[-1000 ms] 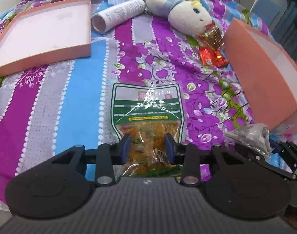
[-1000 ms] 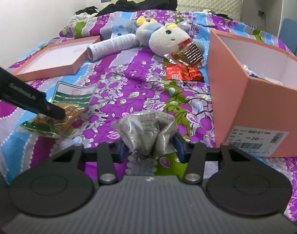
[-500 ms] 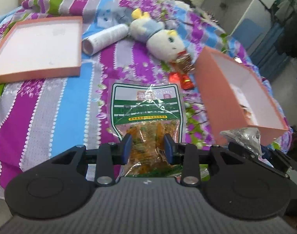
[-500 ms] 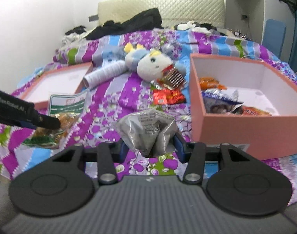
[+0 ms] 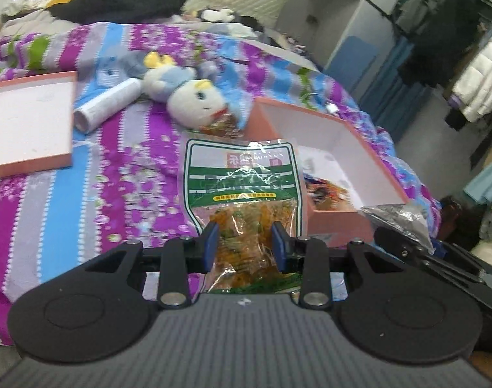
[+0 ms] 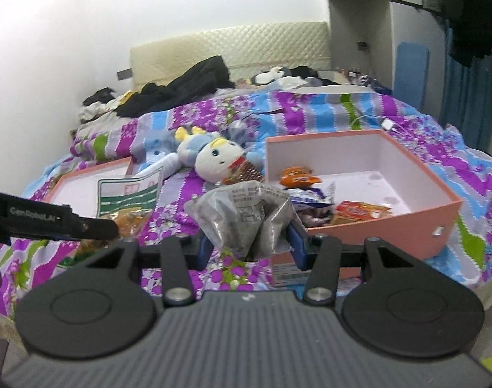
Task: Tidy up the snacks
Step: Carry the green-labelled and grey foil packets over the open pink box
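Left fingers (image 5: 210,245) clenched on green-labelled snack bag (image 5: 242,190), lower end gripped so it stands clear of the bed (image 5: 51,194). Right fingers (image 6: 296,245) clenched on crumpled silver packet (image 6: 242,216). Both in the air near the open pink box (image 6: 407,223), likely the drop-off.

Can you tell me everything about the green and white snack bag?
The green and white snack bag is shiny clear plastic with a green striped label on top and a window showing orange and green bits below. It is held up above the bedspread, its lower part pinched in the left tongs. Nothing else touches it. The open pink box lies behind.
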`<state>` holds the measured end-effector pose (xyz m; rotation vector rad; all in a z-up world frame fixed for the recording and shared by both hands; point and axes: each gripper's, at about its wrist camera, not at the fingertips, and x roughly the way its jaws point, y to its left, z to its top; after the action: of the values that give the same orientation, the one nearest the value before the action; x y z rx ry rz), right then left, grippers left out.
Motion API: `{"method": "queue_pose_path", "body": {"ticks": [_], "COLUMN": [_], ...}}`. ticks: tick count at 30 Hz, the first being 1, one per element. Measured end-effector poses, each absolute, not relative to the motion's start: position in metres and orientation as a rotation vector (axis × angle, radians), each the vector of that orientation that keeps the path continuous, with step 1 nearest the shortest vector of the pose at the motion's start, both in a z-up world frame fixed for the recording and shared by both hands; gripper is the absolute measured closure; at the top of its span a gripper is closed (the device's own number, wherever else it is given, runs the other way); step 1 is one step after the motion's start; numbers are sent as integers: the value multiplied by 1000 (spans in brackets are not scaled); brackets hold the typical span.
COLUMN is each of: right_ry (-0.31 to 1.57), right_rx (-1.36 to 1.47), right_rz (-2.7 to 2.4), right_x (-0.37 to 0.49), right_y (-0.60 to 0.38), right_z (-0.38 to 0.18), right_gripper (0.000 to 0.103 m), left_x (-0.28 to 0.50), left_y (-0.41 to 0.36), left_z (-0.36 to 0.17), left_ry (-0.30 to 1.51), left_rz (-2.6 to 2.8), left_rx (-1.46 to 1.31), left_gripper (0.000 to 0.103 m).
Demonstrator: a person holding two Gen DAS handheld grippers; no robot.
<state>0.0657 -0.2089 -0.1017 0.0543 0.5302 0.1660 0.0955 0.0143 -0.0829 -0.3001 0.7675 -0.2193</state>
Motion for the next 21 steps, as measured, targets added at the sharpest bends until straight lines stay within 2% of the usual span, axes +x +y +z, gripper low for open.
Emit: {"method": "queue_pose_path", "body": {"ticks": [8, 21], "right_ry": [547, 582], "right_rx": [86, 122], "right_rz": [85, 37], "right_x": [50, 102], "right_y": [-246, -286], "right_z": [-91, -97], "right_gripper": [53, 53], "left_x": [98, 185], "left_y": [-30, -77], "left_z": [-74, -79], "left_ry": [772, 802], "left_rz": [-324, -392], "left_rx": [-302, -267], "left_gripper": [64, 64]}}
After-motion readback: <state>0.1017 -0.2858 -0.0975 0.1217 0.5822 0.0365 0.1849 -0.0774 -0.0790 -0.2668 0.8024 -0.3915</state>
